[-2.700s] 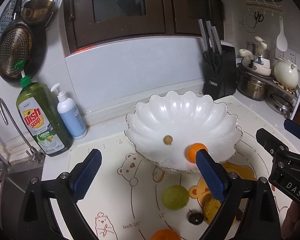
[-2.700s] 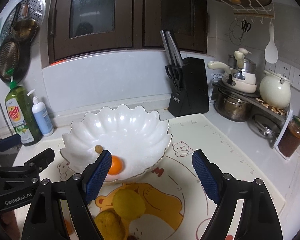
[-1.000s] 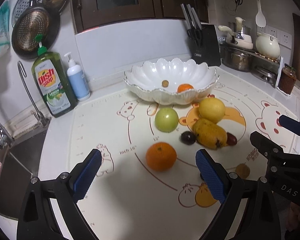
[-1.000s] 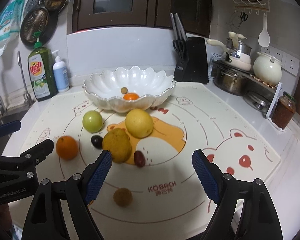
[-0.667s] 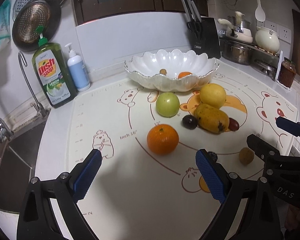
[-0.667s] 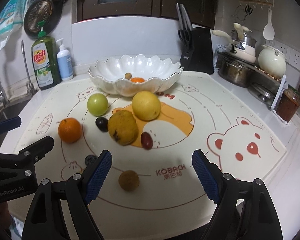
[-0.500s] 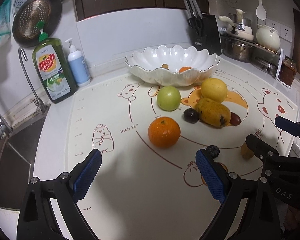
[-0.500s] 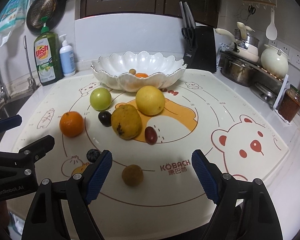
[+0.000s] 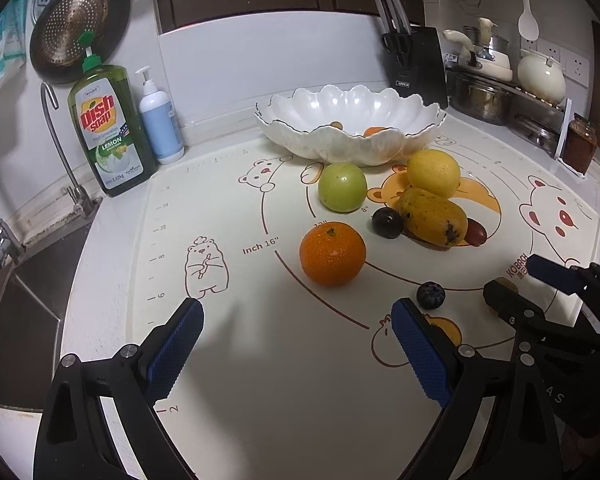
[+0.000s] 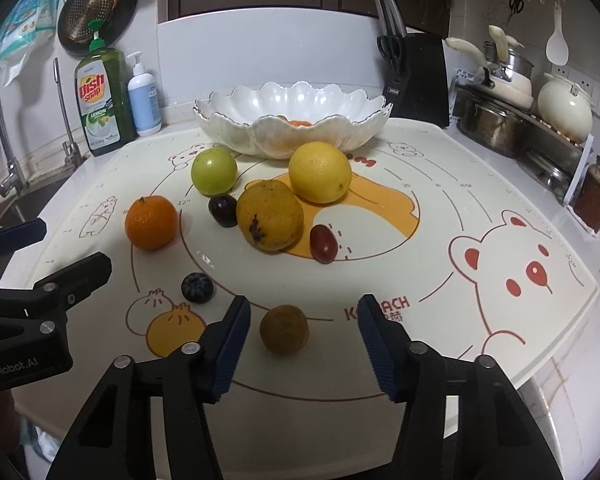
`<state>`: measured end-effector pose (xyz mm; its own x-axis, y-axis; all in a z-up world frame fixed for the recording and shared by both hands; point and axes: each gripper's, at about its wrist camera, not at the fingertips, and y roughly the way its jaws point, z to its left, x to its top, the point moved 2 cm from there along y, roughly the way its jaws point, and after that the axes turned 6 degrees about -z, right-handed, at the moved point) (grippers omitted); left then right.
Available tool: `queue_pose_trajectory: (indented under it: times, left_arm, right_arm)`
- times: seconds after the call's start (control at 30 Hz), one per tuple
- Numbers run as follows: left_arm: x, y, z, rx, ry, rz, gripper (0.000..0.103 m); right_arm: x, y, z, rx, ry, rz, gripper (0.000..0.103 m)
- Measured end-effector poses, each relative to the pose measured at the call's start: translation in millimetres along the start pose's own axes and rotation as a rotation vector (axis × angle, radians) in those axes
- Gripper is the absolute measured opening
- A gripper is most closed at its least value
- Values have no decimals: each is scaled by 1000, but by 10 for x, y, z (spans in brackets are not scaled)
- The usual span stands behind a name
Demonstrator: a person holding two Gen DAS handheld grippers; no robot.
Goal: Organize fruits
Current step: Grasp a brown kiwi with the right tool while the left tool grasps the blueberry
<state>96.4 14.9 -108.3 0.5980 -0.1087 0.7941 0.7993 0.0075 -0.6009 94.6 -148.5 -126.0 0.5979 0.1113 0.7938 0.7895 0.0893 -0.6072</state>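
Between the closing jaws of my right gripper (image 10: 303,320) a small brown round fruit (image 10: 284,335) lies on the mat; the pads stand clear of it on both sides. My left gripper (image 9: 296,312) is open and holds nothing, just short of an orange (image 9: 333,254). Further along the mat lie a blueberry (image 10: 197,287), a dark plum (image 10: 223,210), a green apple (image 10: 214,171), a spotted mango (image 10: 270,215), a lemon (image 10: 320,172) and a red grape (image 10: 323,243). The white scalloped bowl (image 10: 228,116) at the back holds a small orange and a small brown fruit.
A bear-print mat (image 10: 500,280) covers the counter. At the back left stand dish soap (image 9: 108,132) and a pump bottle (image 9: 158,120), with a sink and tap (image 9: 4,240) at the far left. A knife block (image 9: 414,64), pots (image 10: 496,120) and a jar (image 10: 596,196) fill the right.
Both grippers drew back from the bowl and came down low over the mat. The right jaws have narrowed around the small brown fruit. The left jaws stay wide.
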Motion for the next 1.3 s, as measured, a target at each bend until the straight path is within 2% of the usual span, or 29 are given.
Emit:
queue_pose_trajectory:
  times: [0.23,0.4,0.8,0.9,1.13,1.3]
  left_arm:
    - [-11,14,-33,-10,-5,3,96]
    - [-3,15,-57,-18,-13,1,96]
    - [21,32,-245,-69,-5,-2,95]
    - [34,64,-349,-94,8,1,88]
    - [33,177,-541,-123,21,21,78]
    - [27,289,-636,-144,24,47,63]
  right_arm:
    - [-43,9,-12,23,8,2,43]
    - [-58,-1,35,64,-3,-2,27]
    - [-13,-88,-157,39,50,-39,27]
    - [-8,-103,-255,25,67,-46,27]
    - [-46,-96,-466,1,104,-42,27]
    - [-67,-74,-529,-3,117,-37,27]
